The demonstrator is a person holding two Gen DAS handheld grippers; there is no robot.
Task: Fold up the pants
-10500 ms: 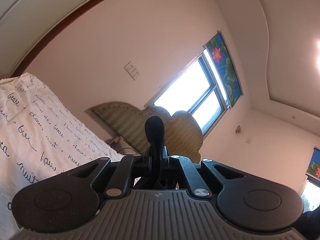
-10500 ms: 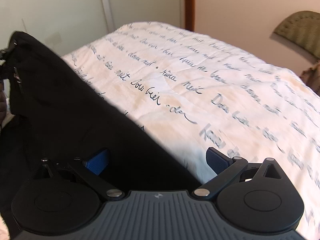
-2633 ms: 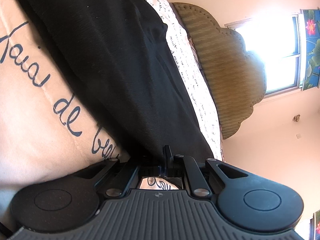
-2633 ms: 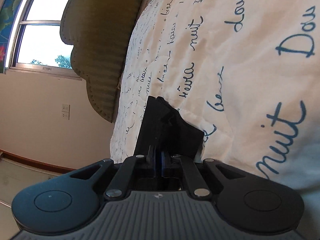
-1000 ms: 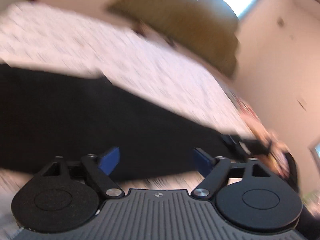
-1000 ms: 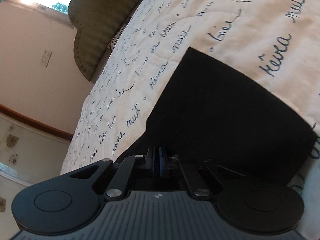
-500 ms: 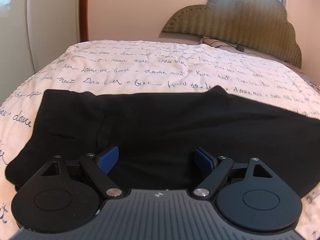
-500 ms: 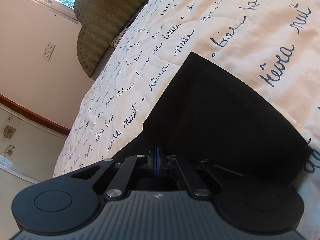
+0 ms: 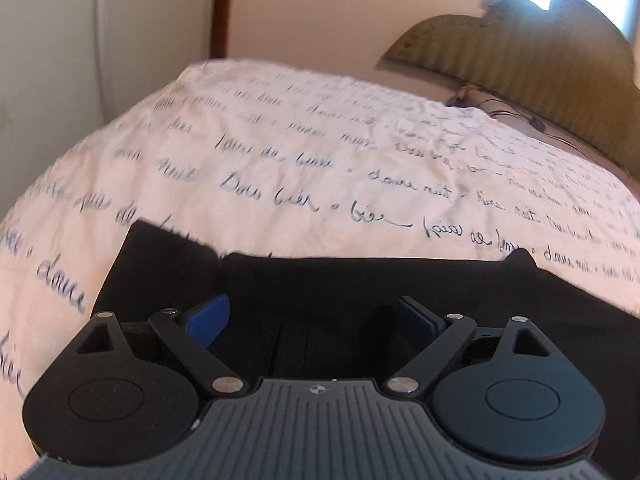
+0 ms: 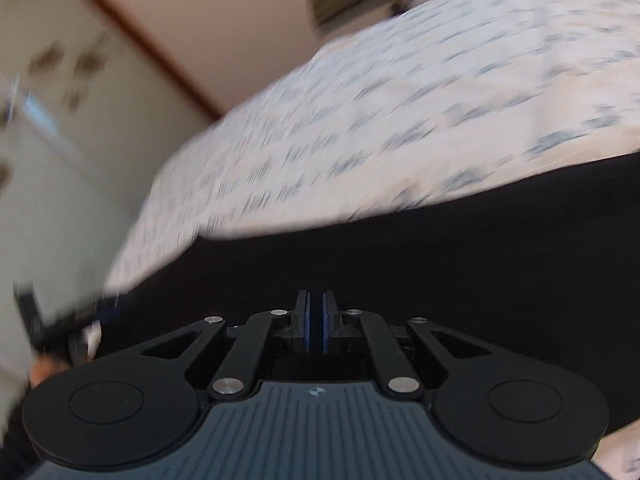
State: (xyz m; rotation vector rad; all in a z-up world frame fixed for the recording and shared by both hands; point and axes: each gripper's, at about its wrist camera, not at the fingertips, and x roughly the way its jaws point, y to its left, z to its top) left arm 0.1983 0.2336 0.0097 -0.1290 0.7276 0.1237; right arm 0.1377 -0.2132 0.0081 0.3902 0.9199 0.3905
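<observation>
1. Pants (image 9: pixel 360 280) lie flat on the bed (image 9: pixel 320 168), a black band across its near edge.
2. Your L tongs (image 9: pixel 314 316) are released, blue pads wide apart, just over the pants near the waist end.
3. Your R tongs (image 10: pixel 314 326): pads nearly together w/ a thin gap; can't tell if cloth is pinched. View blurred.
4. Headboard (image 9: pixel 520 52) at far end.

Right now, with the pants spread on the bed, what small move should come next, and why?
Probably lower the open left gripper onto the black pants and close on their near edge. Its jaws are spread above the fabric; the right gripper looks nearly shut, view blurred.
</observation>
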